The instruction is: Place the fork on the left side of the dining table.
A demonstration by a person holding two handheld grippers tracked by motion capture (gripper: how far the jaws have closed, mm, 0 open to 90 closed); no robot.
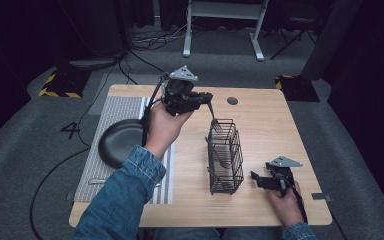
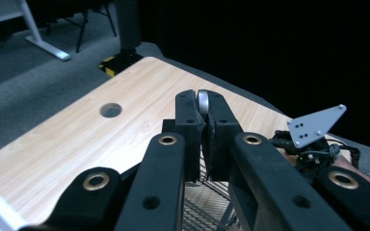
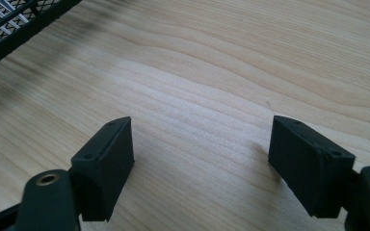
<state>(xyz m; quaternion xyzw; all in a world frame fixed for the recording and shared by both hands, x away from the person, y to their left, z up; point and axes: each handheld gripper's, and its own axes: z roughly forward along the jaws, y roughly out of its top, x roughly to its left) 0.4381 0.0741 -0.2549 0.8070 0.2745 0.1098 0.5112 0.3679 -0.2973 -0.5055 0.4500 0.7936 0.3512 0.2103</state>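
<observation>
Left gripper point(image 1: 206, 98), fingers clamped on a utensil point(image 1: 212, 112) handle, holds it over the wire basket point(image 1: 226, 157); next, lower and release. Right gripper point(image 1: 258, 179) rests beside the basket, fingers apart.

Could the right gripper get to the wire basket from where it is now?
Probably yes. The right gripper rests on the table just beside the wire basket, its jaws wide open with nothing between them. Only bare wood seems to lie between gripper and basket.
</observation>
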